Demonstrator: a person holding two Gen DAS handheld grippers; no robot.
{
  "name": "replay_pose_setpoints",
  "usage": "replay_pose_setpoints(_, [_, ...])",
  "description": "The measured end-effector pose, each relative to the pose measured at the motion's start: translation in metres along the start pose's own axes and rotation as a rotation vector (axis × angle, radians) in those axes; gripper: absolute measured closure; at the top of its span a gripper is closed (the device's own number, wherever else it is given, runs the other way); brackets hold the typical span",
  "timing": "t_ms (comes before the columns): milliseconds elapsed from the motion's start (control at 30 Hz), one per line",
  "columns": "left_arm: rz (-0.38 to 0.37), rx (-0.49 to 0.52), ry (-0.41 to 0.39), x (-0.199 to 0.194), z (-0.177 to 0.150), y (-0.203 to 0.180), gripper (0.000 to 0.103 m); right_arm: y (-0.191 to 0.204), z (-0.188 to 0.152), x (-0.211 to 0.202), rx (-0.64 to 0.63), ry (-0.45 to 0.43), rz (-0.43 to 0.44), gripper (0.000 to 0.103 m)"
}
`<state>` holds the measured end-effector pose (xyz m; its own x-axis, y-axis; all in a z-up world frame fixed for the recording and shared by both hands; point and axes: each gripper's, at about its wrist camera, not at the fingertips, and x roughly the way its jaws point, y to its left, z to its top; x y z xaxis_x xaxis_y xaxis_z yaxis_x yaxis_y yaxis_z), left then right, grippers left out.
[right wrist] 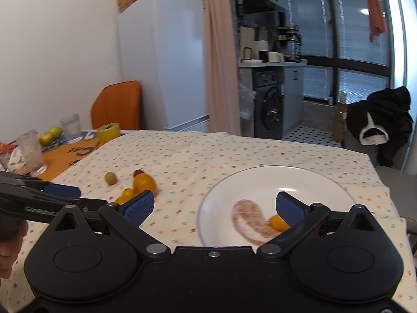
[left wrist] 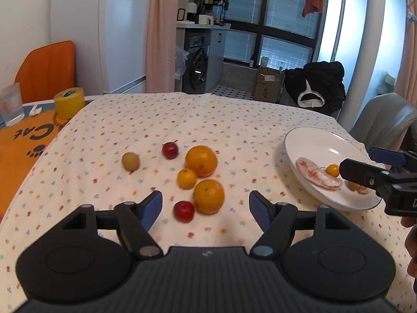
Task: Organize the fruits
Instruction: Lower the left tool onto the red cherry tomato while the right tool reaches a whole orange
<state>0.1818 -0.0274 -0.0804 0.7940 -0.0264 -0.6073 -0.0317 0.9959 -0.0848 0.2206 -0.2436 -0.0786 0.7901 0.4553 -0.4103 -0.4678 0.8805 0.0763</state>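
Left gripper point(left wrist: 206, 206) held wide open, empty, just above cloth; right gripper point(right wrist: 212, 208) likewise spread, empty, over plate point(left wrist: 307, 140).

Nearest: small red fruit point(left wrist: 184, 210) touching near orange point(left wrist: 208, 196), both between left jaws. Judged next pick: red fruit; jaws to be centred on it alone, orange not nudged, gentle closure advised since round fruit may roll.

Beyond: tangerine point(left wrist: 186, 178), far orange point(left wrist: 201, 160), second red fruit point(left wrist: 170, 150), kiwi point(left wrist: 130, 161).

Plate already holds pomelo segment point(right wrist: 251, 220) and small yellow-orange fruit point(right wrist: 276, 221).
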Motion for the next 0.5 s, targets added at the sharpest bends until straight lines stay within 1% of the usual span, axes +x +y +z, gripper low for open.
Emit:
replay_pose_setpoints(133, [0.007,-0.007,0.009,0.002,-0.006,0.006,0.031,0.01,0.0,0.003,-0.001,0.015,0.034,0.0])
replay_pose_setpoints(233, [0.012,-0.016,0.016,0.005,-0.01,0.01,0.031,0.017,0.0,0.005,-0.013,0.021,0.038,0.0])
replay_pose_setpoints(333, [0.01,-0.028,0.022,0.008,-0.013,0.015,0.031,0.022,0.0,0.009,-0.017,0.035,0.063,0.0])
replay_pose_setpoints(500, [0.023,-0.041,0.014,0.013,-0.016,0.021,0.032,0.027,0.0,0.018,-0.006,0.061,0.083,0.0])
